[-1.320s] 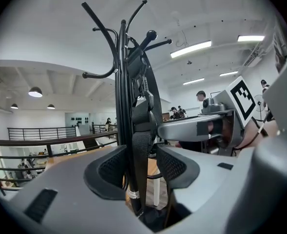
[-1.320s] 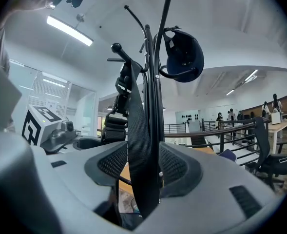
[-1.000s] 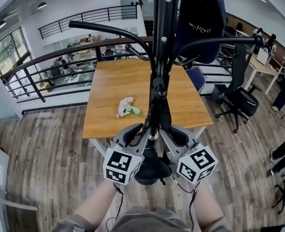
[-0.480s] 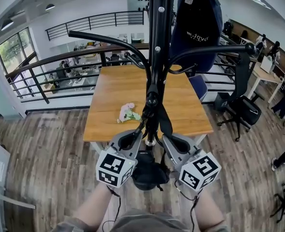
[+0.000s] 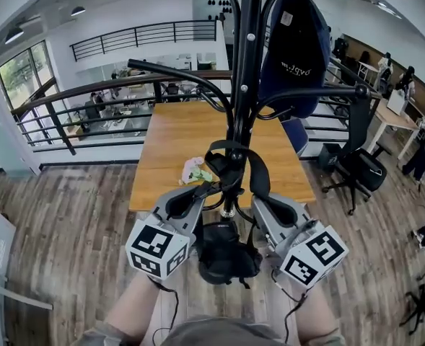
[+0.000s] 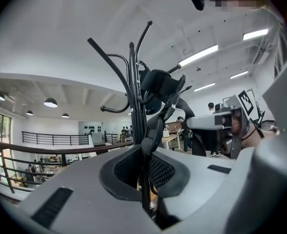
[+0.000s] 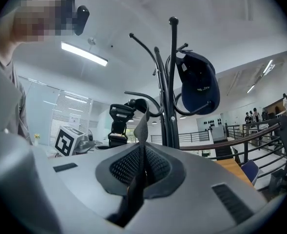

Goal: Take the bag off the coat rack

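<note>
At rack (image 5: 247,49): one bag (image 5: 226,254), two tools (image 5: 205,190) (image 5: 260,197).

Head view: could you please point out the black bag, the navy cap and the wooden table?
black bag (image 5: 226,254), head view, its body.
navy cap (image 5: 293,49), head view, its crown.
wooden table (image 5: 172,139), head view, bare top.

A: Where's the bag (image 5: 228,251)?
B: Below the coat rack (image 5: 242,85), between my left gripper (image 5: 211,188) and right gripper (image 5: 257,199), with its straps (image 5: 256,175) in both.
A: Behind?
B: The counter (image 5: 169,143) is behind the rack, and a hung item (image 5: 296,45) is upper right.
</note>
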{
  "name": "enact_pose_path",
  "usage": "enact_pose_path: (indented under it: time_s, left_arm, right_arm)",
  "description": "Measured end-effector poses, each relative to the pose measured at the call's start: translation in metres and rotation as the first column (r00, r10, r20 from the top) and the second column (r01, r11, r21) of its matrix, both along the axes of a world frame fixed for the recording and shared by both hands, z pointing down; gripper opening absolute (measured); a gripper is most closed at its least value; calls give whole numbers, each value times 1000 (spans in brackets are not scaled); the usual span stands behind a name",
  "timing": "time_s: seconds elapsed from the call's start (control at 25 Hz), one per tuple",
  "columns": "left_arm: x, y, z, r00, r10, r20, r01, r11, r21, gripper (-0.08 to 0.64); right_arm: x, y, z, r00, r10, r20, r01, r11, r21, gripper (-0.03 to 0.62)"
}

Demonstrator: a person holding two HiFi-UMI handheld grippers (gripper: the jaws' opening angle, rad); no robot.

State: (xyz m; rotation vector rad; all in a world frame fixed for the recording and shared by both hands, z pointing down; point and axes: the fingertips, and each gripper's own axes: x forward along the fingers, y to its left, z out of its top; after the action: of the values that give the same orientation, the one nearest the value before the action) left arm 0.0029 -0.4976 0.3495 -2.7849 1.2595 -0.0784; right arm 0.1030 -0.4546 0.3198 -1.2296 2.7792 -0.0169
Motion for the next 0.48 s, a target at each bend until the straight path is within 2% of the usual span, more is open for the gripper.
enact_pose_path:
  time_s: [0.24, 0.48]
  left_arm:
    - [-41, 19, -43, 998, -53, -46, 55, 998, 43, 21]
    - [-88, 44, -62, 989, -135, -54, 138, 988, 65, 21]
  right_arm:
    - [-24, 26, -45, 999, -47, 10, 47, 997, 54, 32]
    - [-59, 48, -60, 993, -121, -6, 121, 989, 81, 32]
